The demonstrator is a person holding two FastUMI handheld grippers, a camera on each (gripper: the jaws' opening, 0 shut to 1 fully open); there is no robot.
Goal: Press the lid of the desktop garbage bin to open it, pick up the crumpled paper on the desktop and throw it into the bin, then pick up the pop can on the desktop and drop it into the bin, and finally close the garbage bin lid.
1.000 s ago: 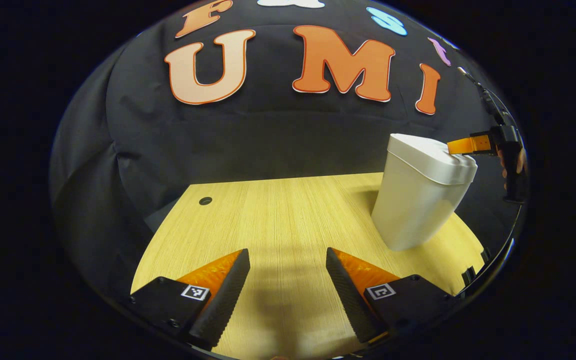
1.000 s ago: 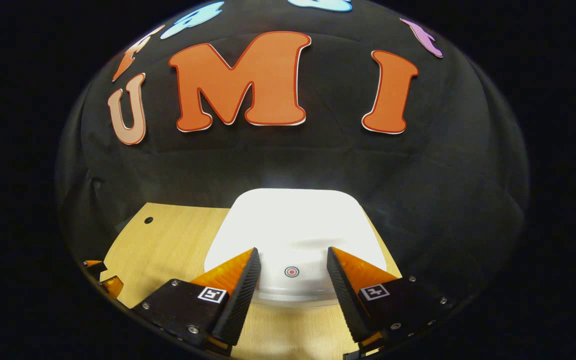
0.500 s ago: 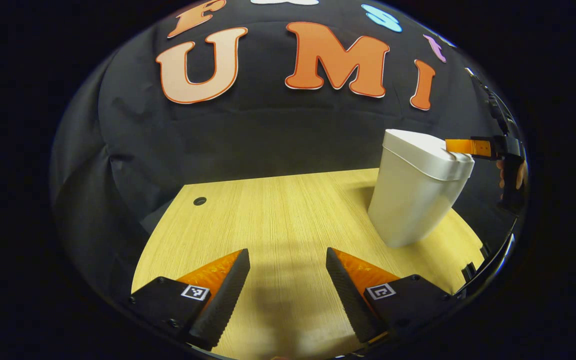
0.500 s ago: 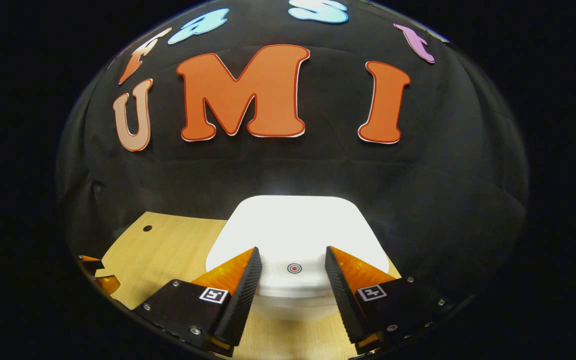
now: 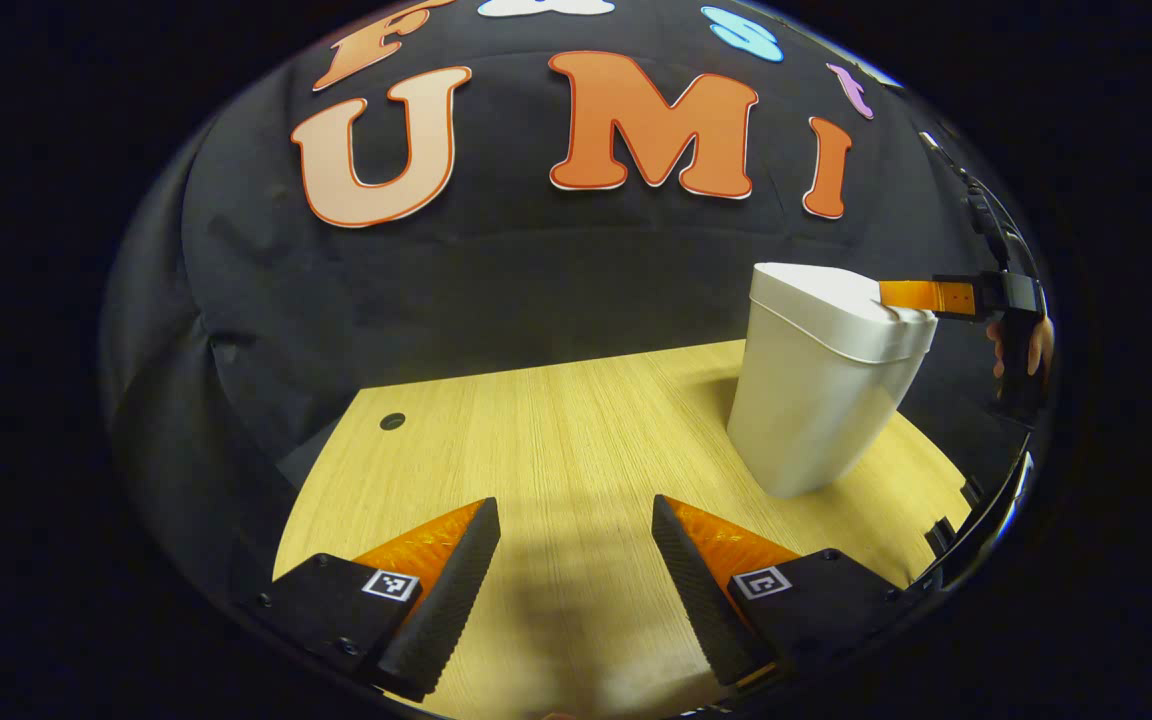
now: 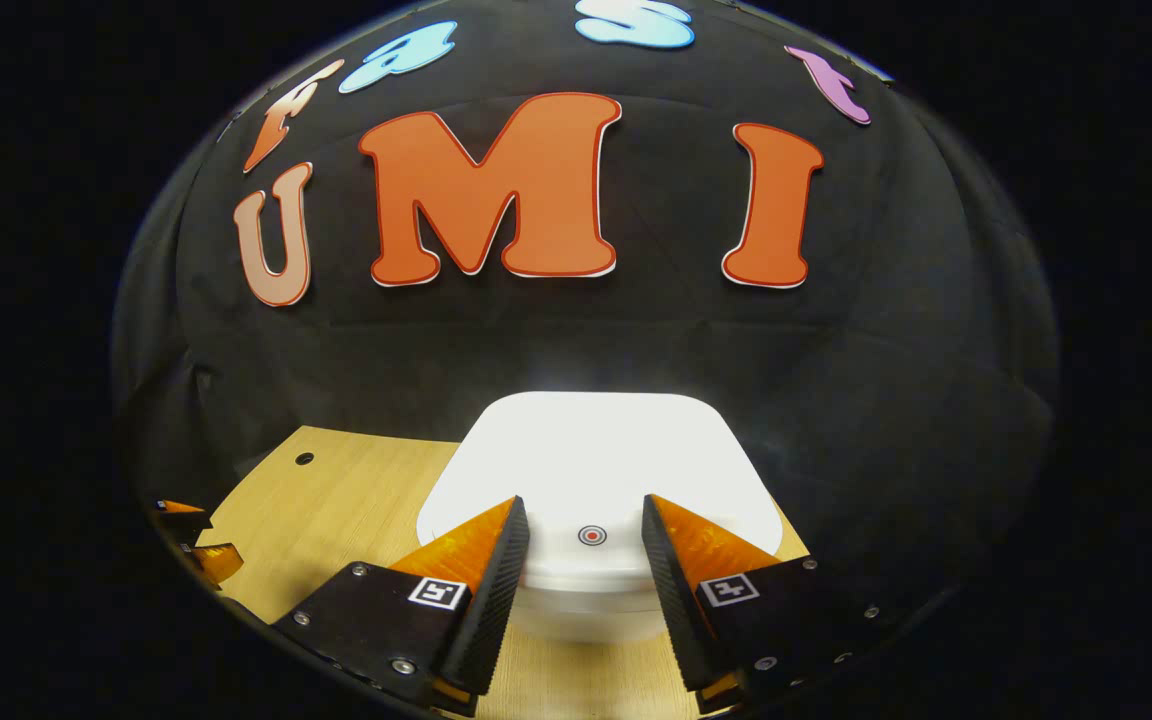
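Light wood-grain desktop (image 5: pixel 576 440), bounded at the rear by a black cloth wall (image 5: pixel 536 280), carries a white plastic desktop garbage bin (image 5: pixel 816 400) with its flat white lid (image 6: pixel 596 460) down, standing at the far right of the surface in the left gripper view. Left gripper (image 5: pixel 576 560) sits low over bare desktop with its jaws spread and nothing between them. Right gripper (image 6: pixel 584 555) is positioned over the front edge of the lid, its jaws apart and straddling a small red ring mark (image 6: pixel 591 535) without clamping anything; in the left gripper view one fingertip (image 5: pixel 896 294) meets the lid's near edge, with a hand (image 5: pixel 1031 345) behind it.
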